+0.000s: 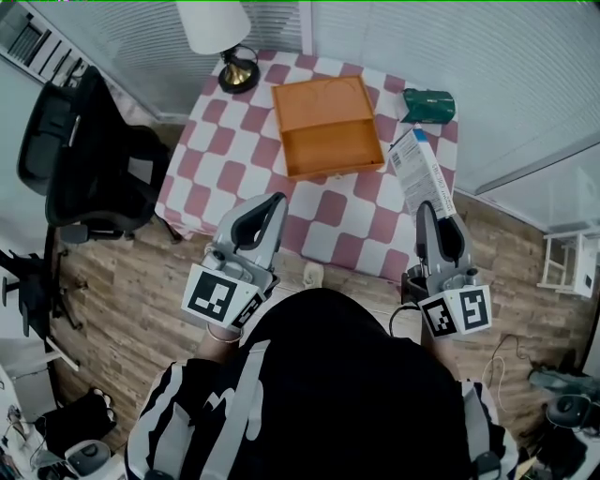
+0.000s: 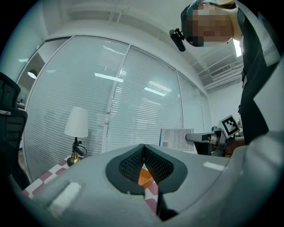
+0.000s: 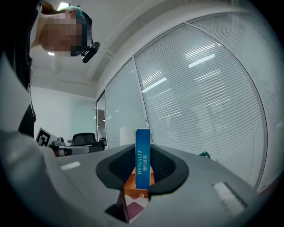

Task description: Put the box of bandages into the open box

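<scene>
We grip the box of bandages (image 1: 422, 167) with the right gripper (image 1: 427, 212); the left gripper (image 1: 274, 201) has fingers closed, empty; the open box (image 1: 334, 150) is unfilled.

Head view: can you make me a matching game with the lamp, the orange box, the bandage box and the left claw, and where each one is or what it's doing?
Things:
1. lamp
2. orange box
3. bandage box
4. left claw

Places or states:
A. gripped by the right claw
B. shut, holding nothing
C. open, in the middle of the table
D. at the table's far left corner

Pairs: 1-D, 2-C, 3-A, 4-B
</scene>
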The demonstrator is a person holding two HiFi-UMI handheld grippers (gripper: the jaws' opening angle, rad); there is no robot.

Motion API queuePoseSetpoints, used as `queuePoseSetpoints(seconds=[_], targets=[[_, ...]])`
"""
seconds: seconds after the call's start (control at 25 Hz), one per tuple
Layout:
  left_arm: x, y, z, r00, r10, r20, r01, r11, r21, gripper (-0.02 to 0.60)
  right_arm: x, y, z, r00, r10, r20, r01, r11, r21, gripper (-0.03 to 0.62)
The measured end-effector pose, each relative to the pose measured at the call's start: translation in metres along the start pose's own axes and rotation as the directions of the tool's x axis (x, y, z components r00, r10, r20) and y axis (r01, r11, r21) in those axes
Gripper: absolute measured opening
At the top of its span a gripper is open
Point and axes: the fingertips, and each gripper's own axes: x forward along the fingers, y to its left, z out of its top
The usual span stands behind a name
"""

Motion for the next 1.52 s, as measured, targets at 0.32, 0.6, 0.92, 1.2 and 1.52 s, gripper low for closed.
queuePoseSetpoints(seconds=[0.32,0.6,0.92,1.2,1.52], targets=[[0.020,0.028,-0.001,1.000,-0.008,-0.009,0.008,1.000,0.002,-0.005,0.033,-0.006,-0.004,1.000,-0.014,0.003,0.014,1.000,0.006,0.072],[0.031,0.045,-0.001,1.000,-0.004,-0.011,0.004,1.000,0.011,-0.005,0.054,-0.010,-0.008,1.000,-0.009,0.003,0.009,1.000,0.012,0.072],[0.033,0.046,-0.005,0.999,0.025,-0.025,-0.025,1.000,-0.001,-0.005,0.063,-0.013,-0.006,1.000,0.015,-0.007,-0.015,1.000,0.007,0.072],[0.036,0.042,0.004,0.999,0.051,-0.002,-0.051,0.999,-0.003,-0.005,0.066,-0.018,0.002,0.999,0.044,-0.008,-0.044,0.999,-0.010,0.072],[0.040,0.040,0.000,0.997,0.072,-0.010,-0.072,0.997,-0.011,-0.005,0.069,-0.028,0.005,0.998,0.057,-0.026,-0.060,0.994,-0.093,0.072]])
